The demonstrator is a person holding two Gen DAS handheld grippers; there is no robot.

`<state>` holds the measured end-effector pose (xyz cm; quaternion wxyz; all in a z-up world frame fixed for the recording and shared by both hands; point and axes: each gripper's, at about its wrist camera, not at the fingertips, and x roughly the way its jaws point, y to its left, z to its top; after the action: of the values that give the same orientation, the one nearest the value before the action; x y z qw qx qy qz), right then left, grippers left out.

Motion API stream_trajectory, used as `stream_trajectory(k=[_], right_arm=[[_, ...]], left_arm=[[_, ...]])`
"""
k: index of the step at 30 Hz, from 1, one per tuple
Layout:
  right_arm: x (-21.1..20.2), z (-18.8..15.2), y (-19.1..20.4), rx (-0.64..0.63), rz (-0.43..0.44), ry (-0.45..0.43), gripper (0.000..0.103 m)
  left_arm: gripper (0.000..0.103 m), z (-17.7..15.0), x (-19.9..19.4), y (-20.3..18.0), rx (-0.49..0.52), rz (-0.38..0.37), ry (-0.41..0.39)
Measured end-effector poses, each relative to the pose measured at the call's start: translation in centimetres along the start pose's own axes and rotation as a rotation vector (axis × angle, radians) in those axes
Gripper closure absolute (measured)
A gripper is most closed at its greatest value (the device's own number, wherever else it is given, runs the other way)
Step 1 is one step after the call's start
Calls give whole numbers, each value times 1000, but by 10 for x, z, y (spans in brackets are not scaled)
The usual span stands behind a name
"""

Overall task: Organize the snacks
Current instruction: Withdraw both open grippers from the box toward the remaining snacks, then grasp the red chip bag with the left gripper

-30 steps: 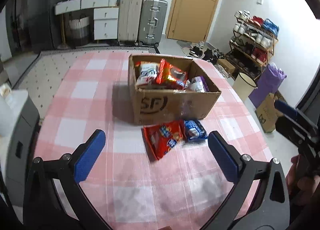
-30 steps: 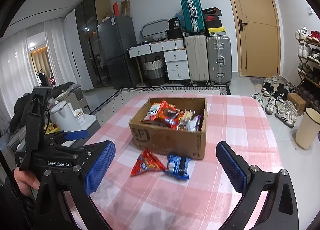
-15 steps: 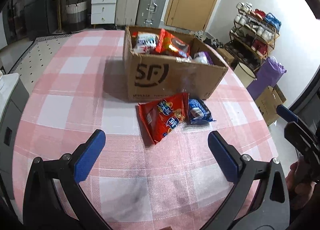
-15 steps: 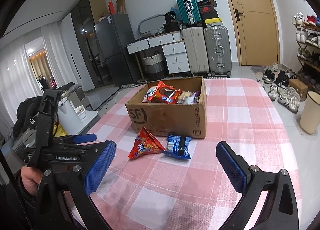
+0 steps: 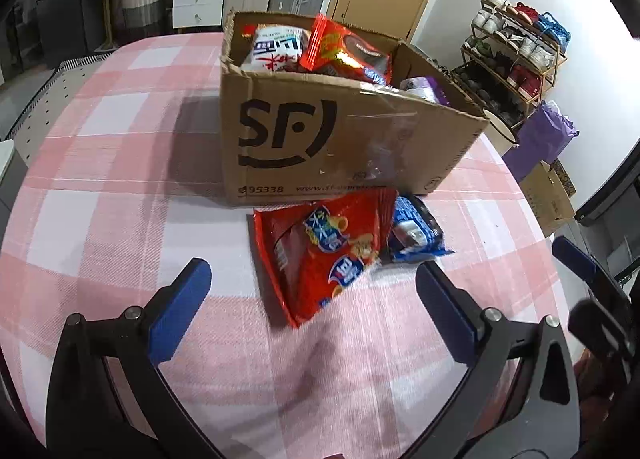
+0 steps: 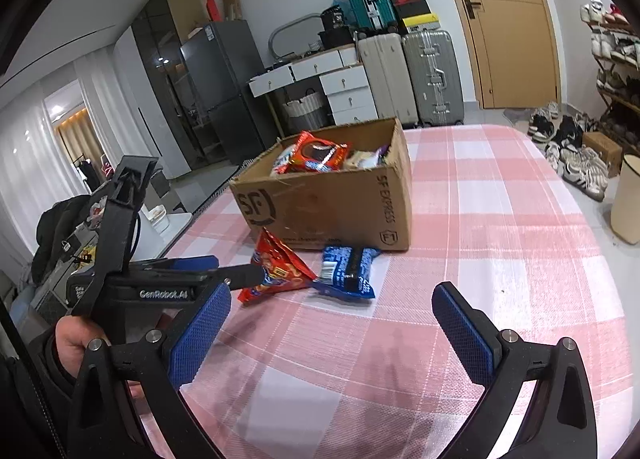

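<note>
Both our left gripper (image 5: 310, 301) and right gripper (image 6: 332, 333) gape wide over the pink checked tablecloth (image 5: 100, 163). We see a red snack bag (image 5: 326, 255) and blue packet (image 5: 414, 229) lying touching before the cardboard box (image 5: 320, 143), suitcases (image 6: 408, 75) beyond.

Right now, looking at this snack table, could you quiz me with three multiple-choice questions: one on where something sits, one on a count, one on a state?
1. Where does the red snack bag lie?
A. inside the box
B. on the tablecloth in front of the cardboard box
C. on the floor

2. How many packets lie on the tablecloth outside the box?
A. two
B. four
C. none

3. How is the left hand-held gripper?
A. shut on the red bag
B. shut on nothing
C. open, holding nothing

Answers: 1 B, it lies against the box's front wall. 2 A, only the red bag and the blue cookie packet. 3 C, its blue pads stand wide apart above the cloth.
</note>
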<state>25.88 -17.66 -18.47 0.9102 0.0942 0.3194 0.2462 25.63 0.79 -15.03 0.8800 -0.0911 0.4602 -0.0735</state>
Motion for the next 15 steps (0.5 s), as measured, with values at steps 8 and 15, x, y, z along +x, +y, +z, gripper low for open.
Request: stream_trajectory(k=[8, 15], right_arm=[[15, -5, -18, 38, -9, 22, 1], [23, -6, -26, 54, -3, 31, 1]], left_arm=[[1, 14, 39, -3, -44, -16, 36], [1, 27, 68, -6, -64, -16, 50]])
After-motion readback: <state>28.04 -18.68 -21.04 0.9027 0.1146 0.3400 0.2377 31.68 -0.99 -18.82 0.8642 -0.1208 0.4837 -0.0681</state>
